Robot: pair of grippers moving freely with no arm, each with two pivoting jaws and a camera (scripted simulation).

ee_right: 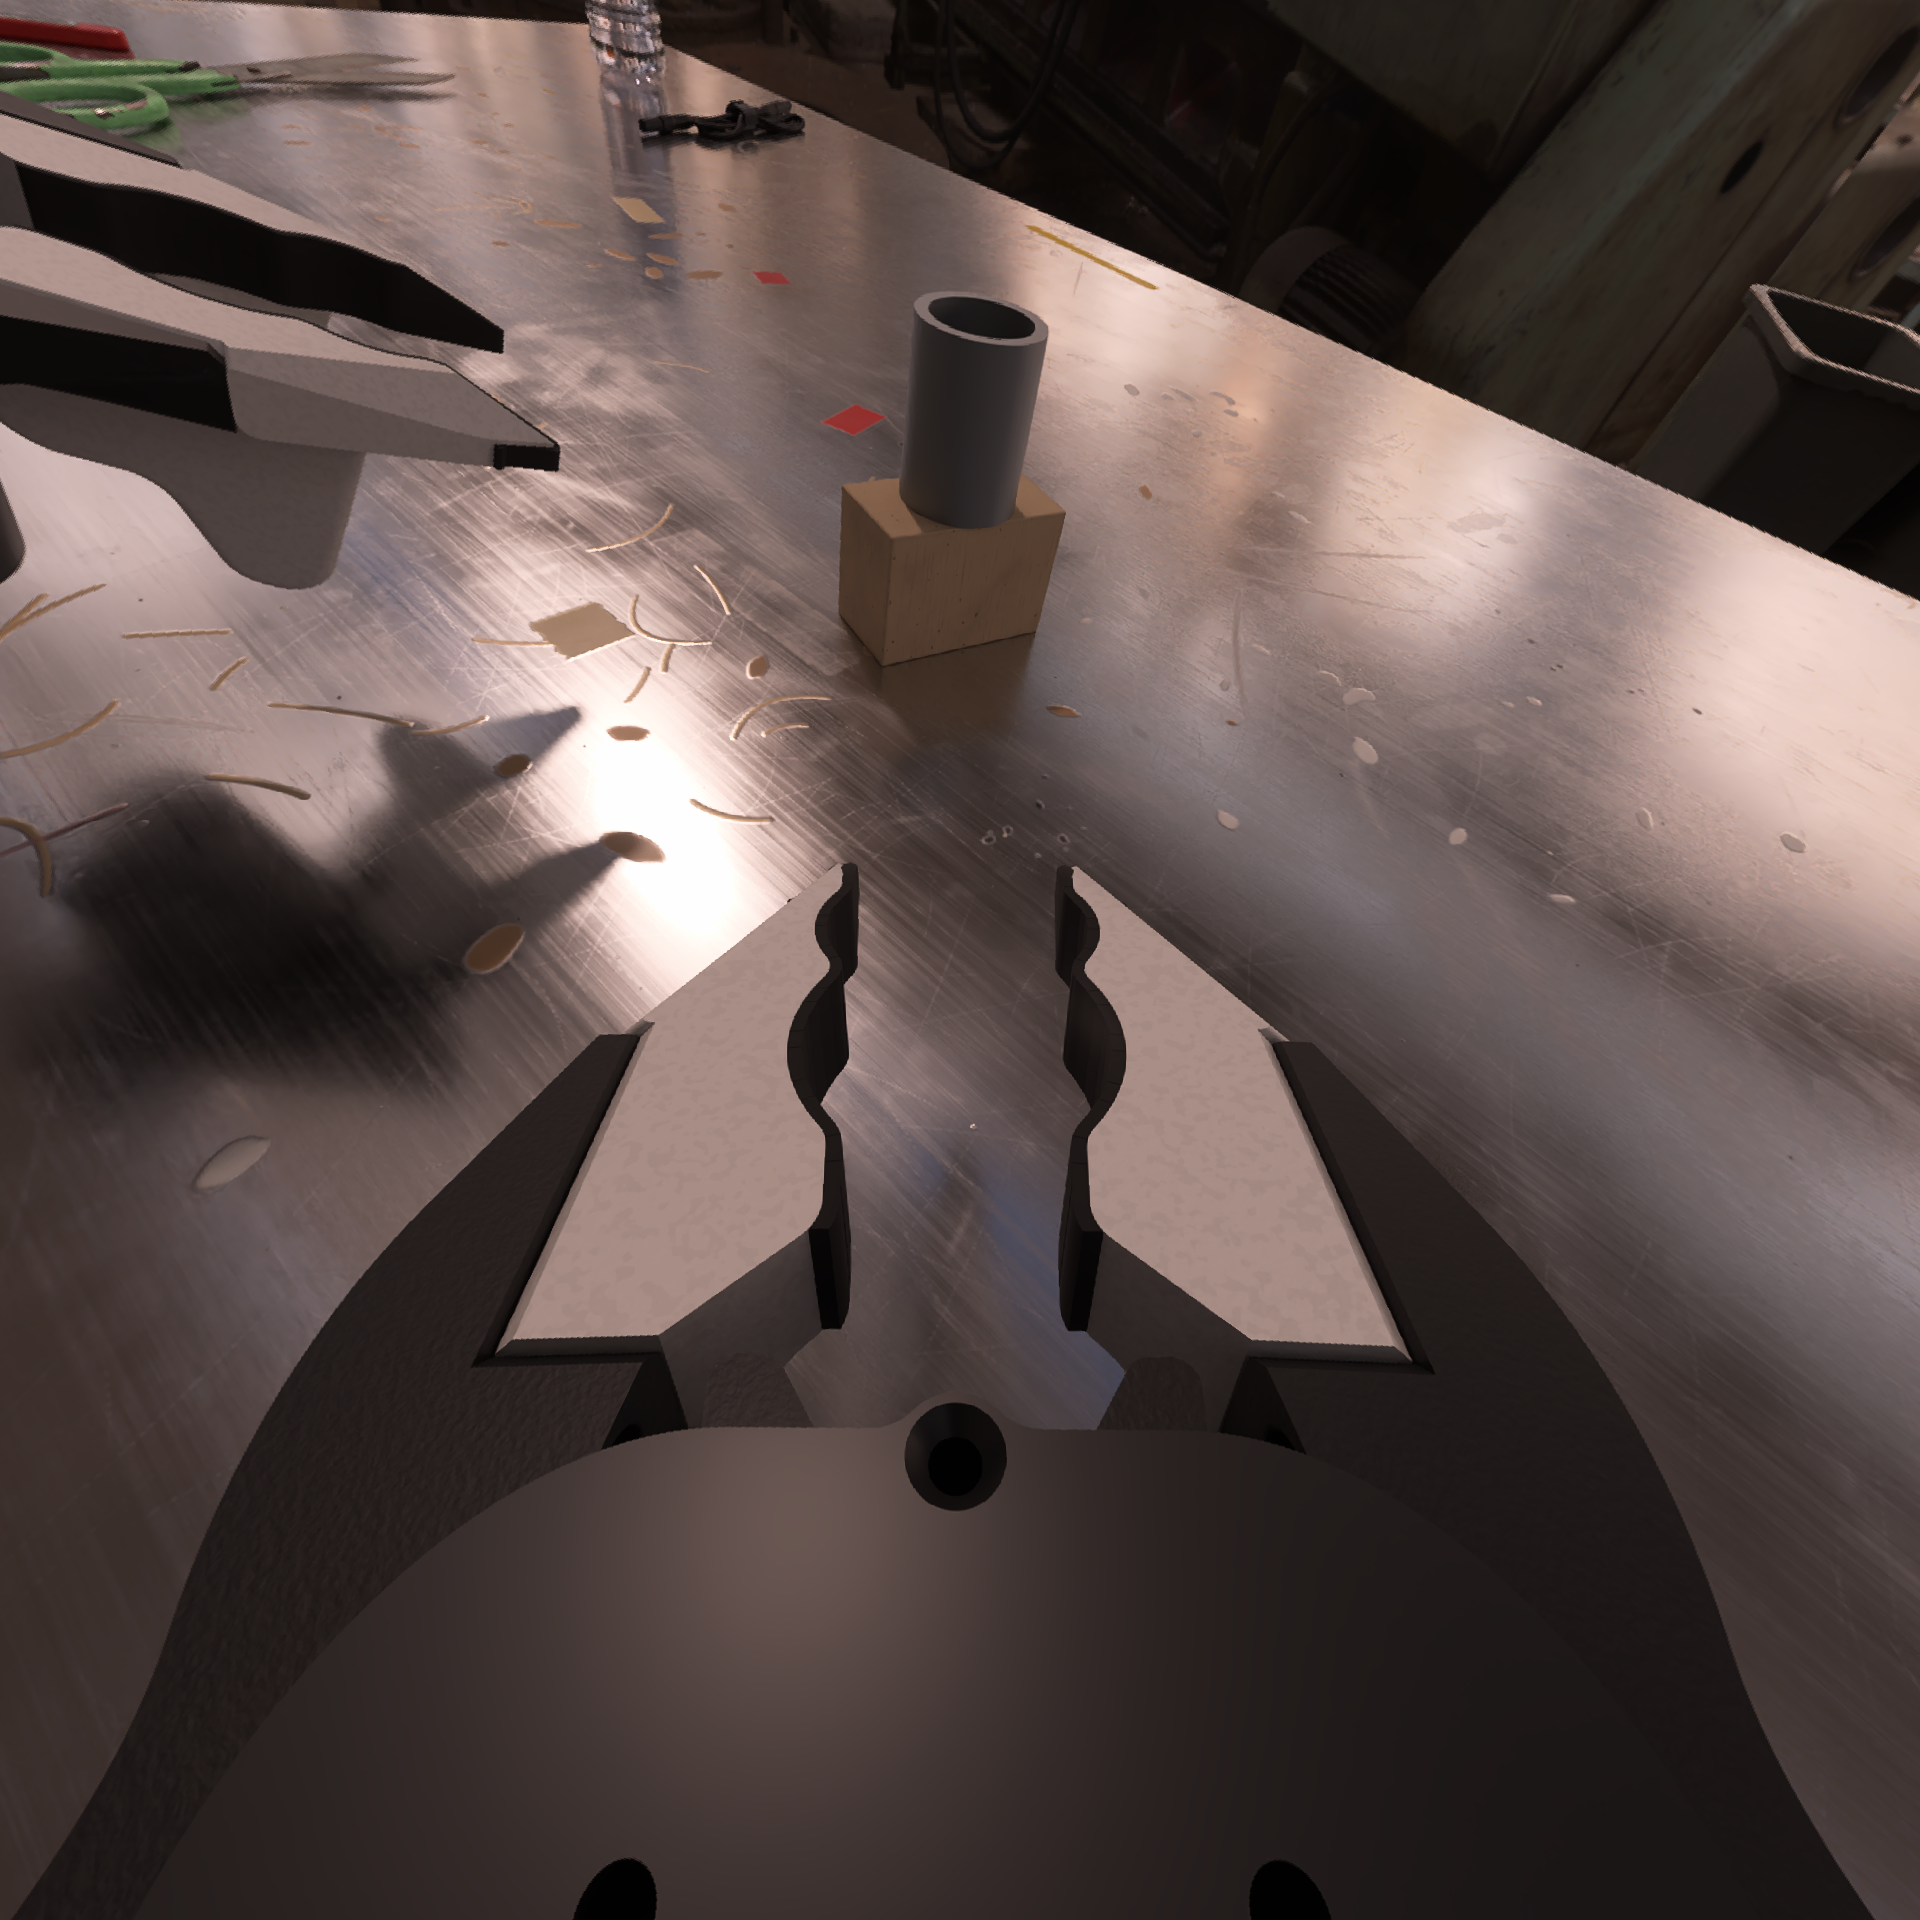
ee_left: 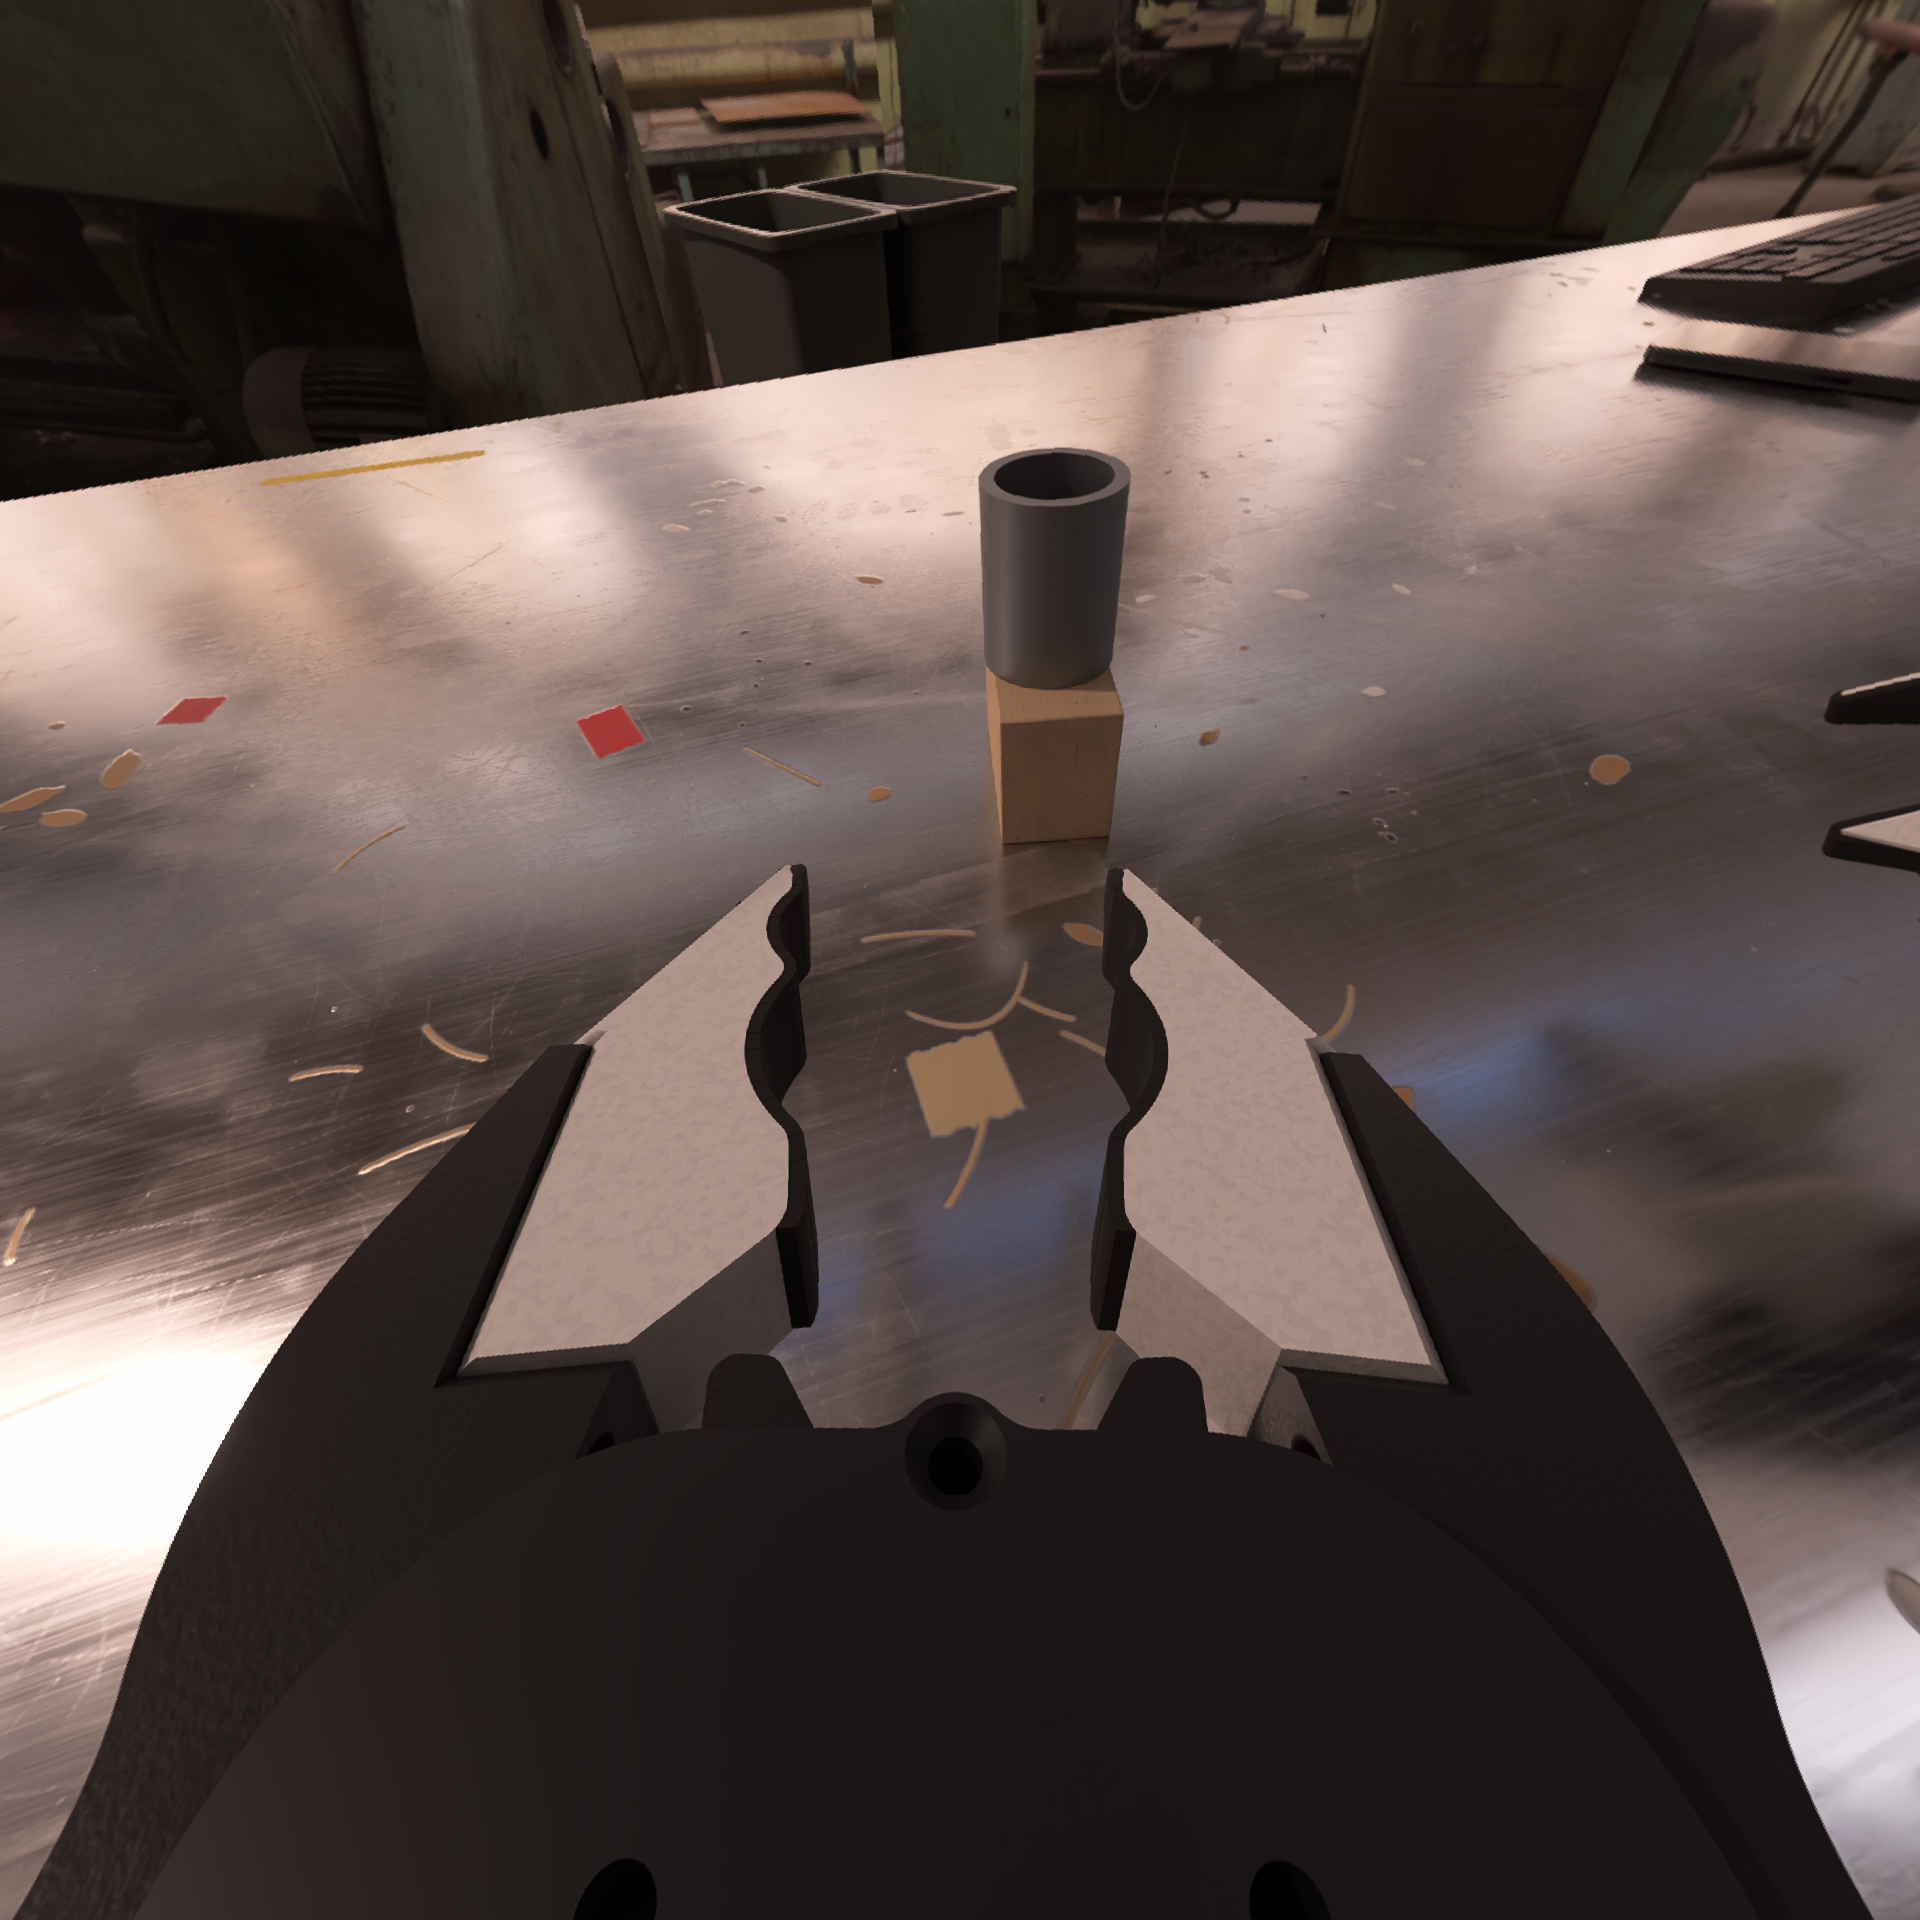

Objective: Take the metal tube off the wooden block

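A dark grey metal tube stands upright on a small wooden block on the steel table; both also show in the right wrist view, the tube on the block. My left gripper is open and empty, just short of the block and lower than the tube. It also shows from the side in the right wrist view, left of the block. My right gripper is open and empty, some way in front of the block. Its fingertips show at the right edge of the left wrist view.
The scratched steel table carries wood shavings and red marks. A keyboard and a flat dark slab lie at the far right. Green scissors, a clear bottle and a black clip lie far left. Grey bins stand beyond the edge.
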